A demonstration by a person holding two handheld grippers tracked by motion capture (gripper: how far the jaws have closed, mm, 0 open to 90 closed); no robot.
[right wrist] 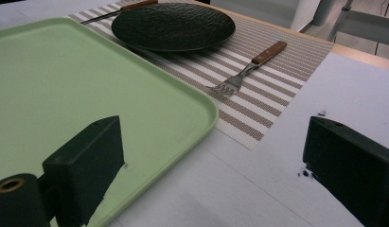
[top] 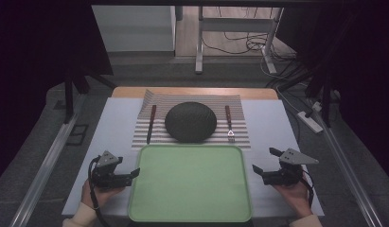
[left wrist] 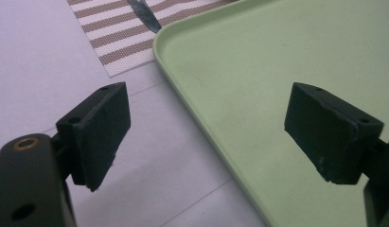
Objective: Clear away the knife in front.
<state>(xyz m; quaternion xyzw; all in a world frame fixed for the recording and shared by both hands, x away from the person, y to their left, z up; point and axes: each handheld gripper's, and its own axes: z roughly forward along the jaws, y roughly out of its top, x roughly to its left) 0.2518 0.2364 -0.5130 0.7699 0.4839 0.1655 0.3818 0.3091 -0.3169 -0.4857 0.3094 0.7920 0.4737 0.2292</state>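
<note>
One smooth rounded-corner green tray (top: 190, 184)

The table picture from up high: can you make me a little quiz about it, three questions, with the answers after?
1. True or false: the fork lies on the green tray.
2. What sits between the knife and the fork? A) a cup B) a dark plate C) a spoon
3. Fill in: both claws, left claw and right claw, are ____ and hold nothing.

Key: 1 false, it lies on the striped mat. 2 B. 3 open.
</note>
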